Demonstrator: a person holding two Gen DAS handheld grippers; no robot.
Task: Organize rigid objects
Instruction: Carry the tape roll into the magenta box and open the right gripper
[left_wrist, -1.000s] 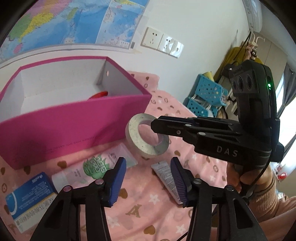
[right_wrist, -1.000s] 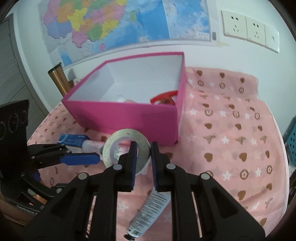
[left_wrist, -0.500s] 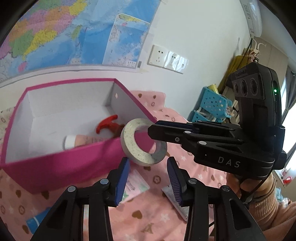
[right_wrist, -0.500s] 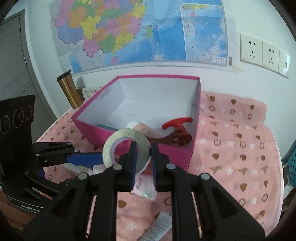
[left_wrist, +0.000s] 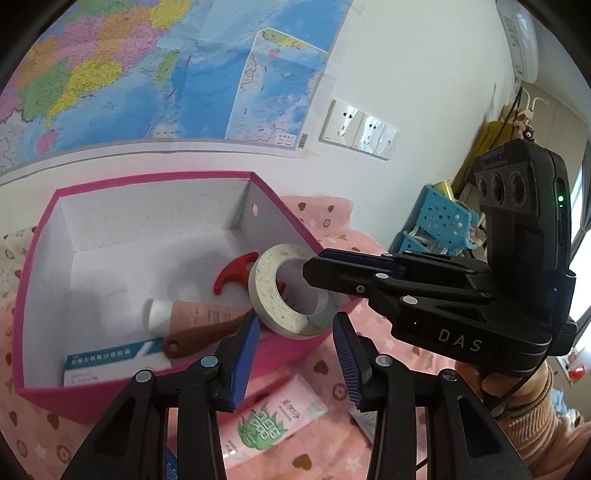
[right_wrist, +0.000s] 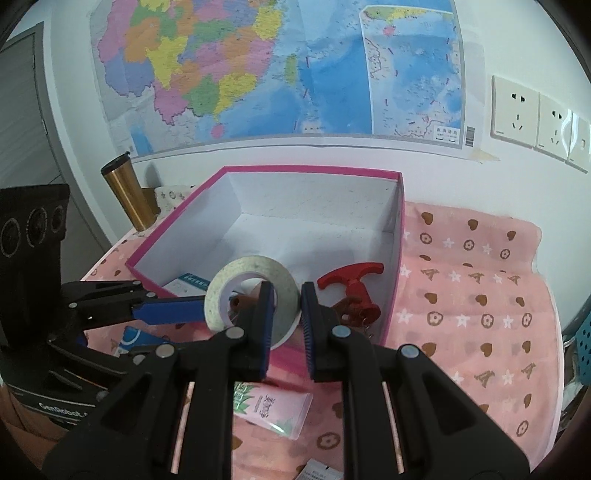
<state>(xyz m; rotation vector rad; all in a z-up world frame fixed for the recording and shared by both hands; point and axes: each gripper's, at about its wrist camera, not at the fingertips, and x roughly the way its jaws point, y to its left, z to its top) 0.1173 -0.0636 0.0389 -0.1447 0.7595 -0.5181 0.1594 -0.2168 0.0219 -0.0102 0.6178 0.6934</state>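
Grey tape roll (right_wrist: 255, 295), clamped by the right gripper (right_wrist: 289, 299), hides the red tool's (left_wrist: 236, 275) stem; left gripper (left_wrist: 295, 354) beneath, narrowly parted, empty.

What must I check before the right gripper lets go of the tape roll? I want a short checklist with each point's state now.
1. Right gripper shut on the tape roll: ok.
2. Roll fully past the near wall of the pink box: cannot tell.
3. Bare floor free in the box, behind the red-handled tool: ok.
4. Left gripper clear of the roll: cannot tell. Its jaws have just been closing, nothing gripped, but one finger is very near the roll.
5. All items packed: not ok, the pink tube lies on the cloth.
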